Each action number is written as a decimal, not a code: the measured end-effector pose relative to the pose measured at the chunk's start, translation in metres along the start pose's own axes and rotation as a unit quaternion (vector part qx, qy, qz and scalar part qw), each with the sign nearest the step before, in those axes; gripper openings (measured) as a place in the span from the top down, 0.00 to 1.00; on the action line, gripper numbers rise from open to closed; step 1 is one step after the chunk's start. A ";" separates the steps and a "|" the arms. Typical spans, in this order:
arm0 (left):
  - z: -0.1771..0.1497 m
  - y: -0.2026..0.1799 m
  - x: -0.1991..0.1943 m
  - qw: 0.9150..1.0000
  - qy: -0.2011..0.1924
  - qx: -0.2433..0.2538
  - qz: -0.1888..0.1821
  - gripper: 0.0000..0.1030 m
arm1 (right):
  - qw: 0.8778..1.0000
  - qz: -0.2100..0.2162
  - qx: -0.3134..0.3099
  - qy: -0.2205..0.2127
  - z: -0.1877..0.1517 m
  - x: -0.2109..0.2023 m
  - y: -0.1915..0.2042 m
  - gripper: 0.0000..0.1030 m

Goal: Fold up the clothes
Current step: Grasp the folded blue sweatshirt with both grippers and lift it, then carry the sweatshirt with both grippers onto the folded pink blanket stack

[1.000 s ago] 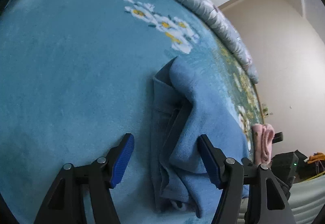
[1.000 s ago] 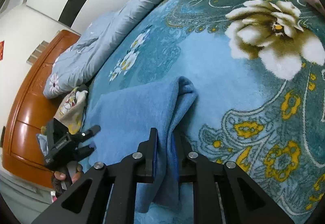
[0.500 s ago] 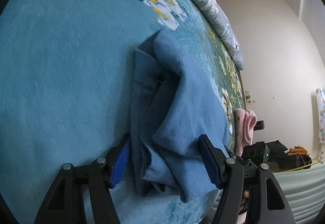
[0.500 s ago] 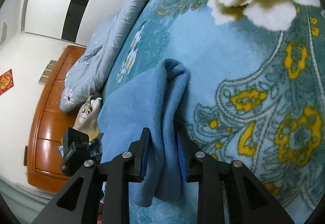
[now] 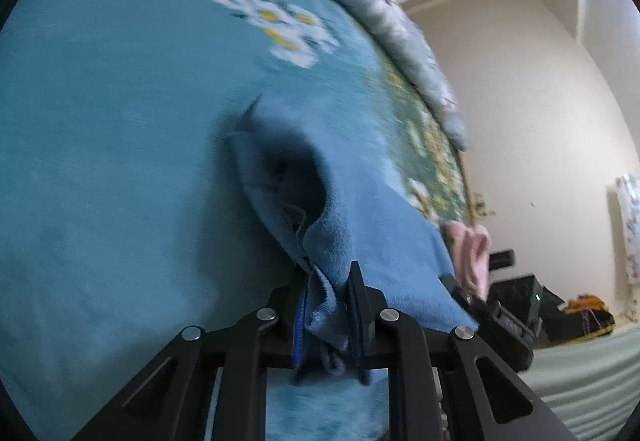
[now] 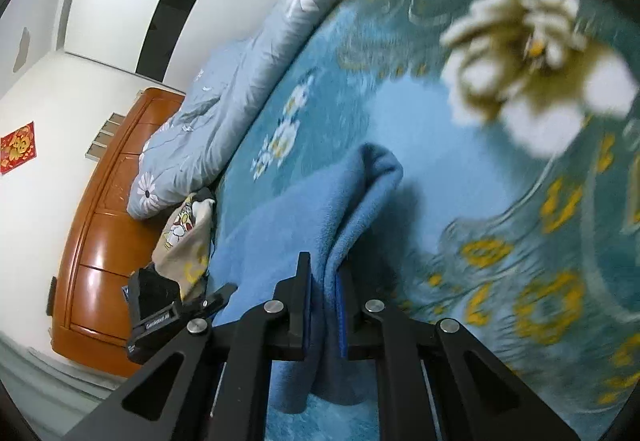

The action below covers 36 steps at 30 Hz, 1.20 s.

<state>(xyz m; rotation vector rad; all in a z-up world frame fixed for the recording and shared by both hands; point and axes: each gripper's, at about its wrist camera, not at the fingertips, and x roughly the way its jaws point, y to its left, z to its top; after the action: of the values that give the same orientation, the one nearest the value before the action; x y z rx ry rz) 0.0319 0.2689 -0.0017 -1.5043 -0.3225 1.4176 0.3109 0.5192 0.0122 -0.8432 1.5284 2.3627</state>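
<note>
A blue fleece garment (image 5: 372,241) lies partly folded on a teal floral bedspread (image 5: 100,161). My left gripper (image 5: 326,305) is shut on the garment's near edge, layers bunched between the blue pads. In the right wrist view the same blue garment (image 6: 304,217) rises off the bedspread (image 6: 460,145), and my right gripper (image 6: 323,301) is shut on another part of its edge. The left gripper's body (image 6: 160,317) shows at the lower left of that view. Both views are motion-blurred.
A folded pink cloth (image 5: 468,253) lies at the bed's far edge. A grey flowered quilt (image 6: 248,89) runs along the bed by a wooden headboard (image 6: 100,225). A cartoon-print cloth (image 6: 186,233) sits beside it. Dark bags (image 5: 532,301) stand on the floor.
My left gripper, open around the garment before, has shut on its edge. The right gripper has stayed shut on the cloth, and both have lifted it slightly.
</note>
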 end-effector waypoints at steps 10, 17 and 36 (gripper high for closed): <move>-0.005 -0.138 0.089 0.992 0.035 0.100 -0.074 0.82 | 0.990 -0.090 -0.091 -0.061 0.062 -0.135 -0.008 0.90; -0.009 -0.285 0.171 0.969 0.025 0.216 -0.116 0.82 | 0.964 -0.176 -0.143 -0.135 0.127 -0.269 -0.029 0.90; -0.088 -0.351 0.354 0.940 0.085 0.323 -0.067 0.80 | 0.963 -0.213 -0.036 -0.164 0.166 -0.341 -0.238 0.87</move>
<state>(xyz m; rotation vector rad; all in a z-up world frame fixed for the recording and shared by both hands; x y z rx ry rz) 0.3539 0.6563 0.0441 -1.0261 0.1432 1.1215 0.6406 0.8169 0.0706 -0.6700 1.0189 2.1148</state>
